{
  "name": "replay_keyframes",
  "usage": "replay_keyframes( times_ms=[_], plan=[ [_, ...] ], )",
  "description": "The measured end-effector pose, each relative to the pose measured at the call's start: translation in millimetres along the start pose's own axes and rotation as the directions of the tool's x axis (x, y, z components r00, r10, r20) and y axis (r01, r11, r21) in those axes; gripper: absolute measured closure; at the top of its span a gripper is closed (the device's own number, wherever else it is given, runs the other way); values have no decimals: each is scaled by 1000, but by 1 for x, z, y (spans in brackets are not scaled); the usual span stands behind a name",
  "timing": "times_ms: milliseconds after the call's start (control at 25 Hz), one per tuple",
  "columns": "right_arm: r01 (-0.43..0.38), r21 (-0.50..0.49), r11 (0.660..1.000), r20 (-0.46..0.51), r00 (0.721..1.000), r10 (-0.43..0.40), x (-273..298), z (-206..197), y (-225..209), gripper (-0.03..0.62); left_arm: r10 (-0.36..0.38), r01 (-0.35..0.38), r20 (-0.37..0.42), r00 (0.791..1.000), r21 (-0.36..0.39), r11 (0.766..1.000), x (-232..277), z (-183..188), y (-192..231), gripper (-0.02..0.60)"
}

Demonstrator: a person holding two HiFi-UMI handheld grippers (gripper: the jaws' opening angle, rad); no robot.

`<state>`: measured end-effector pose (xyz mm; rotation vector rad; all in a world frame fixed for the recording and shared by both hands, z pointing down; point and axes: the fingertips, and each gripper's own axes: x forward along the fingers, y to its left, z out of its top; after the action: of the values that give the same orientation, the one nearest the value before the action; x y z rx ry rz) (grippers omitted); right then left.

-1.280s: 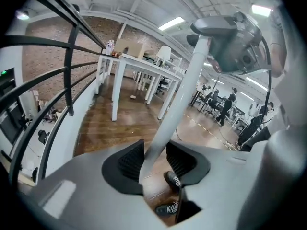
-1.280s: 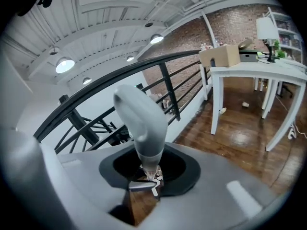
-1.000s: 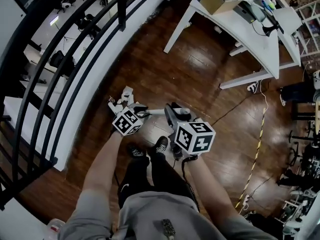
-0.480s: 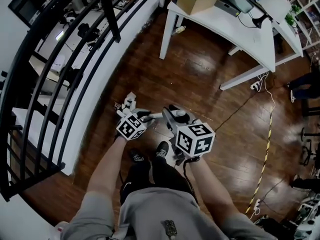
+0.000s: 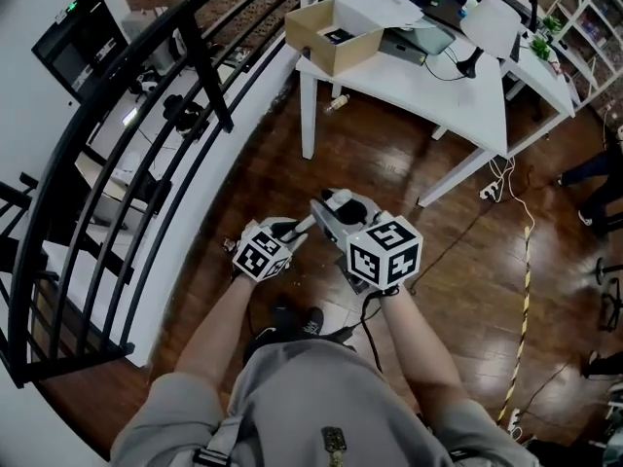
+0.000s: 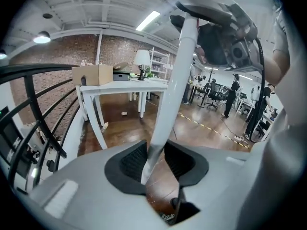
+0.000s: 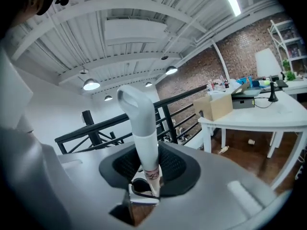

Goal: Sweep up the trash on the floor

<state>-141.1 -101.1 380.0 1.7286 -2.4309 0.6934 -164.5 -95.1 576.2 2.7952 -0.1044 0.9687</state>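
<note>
A long white broom handle (image 5: 304, 224) runs between both grippers above the dark wood floor. My left gripper (image 5: 285, 232) has the handle (image 6: 168, 104) between its black pads, which press on it as its jaws are closing. In the left gripper view the pole leads up to my right gripper (image 6: 220, 37). That right gripper (image 5: 336, 212) is shut on the handle's upper part (image 7: 144, 128), below its looped end. The broom head is hidden. Small bits of trash (image 6: 123, 113) lie on the floor under the table, one of them a bottle-like piece (image 5: 336, 102).
A white table (image 5: 448, 95) with a cardboard box (image 5: 331, 35) and a lamp stands ahead. A black railing (image 5: 146, 125) curves along the left. A yellow-black tape line (image 5: 521, 290) and a power strip (image 5: 492, 188) lie on the floor at the right. People stand far off.
Both grippers have risen with the white handle and come closer to the table. The left gripper's fingers, earlier spread toward the railing, now sit in against the handle.
</note>
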Motion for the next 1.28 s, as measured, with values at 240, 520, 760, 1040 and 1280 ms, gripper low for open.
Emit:
replay_keyframes(
  times_ms=[240,520,760,1040,1280],
  plan=[
    [38,-79,996,36,999,-36,-24,24,-57,497,-25,24,50,998,11,1000,60,56,-5,462],
    [76,-106,991,-4,997,-77,-13,42,-155,497,-73,76,74,995,-40,996,150,107,14,462],
    [113,-97,989,-39,992,-117,5,68,-243,499,-80,92,112,990,-110,990,217,155,41,462],
    [42,-90,995,-69,996,-48,13,73,-318,499,-22,36,77,997,-186,982,279,182,56,465],
    [-144,-141,979,-163,979,120,32,47,-370,499,114,-101,25,993,-302,948,337,174,74,465]
  ],
)
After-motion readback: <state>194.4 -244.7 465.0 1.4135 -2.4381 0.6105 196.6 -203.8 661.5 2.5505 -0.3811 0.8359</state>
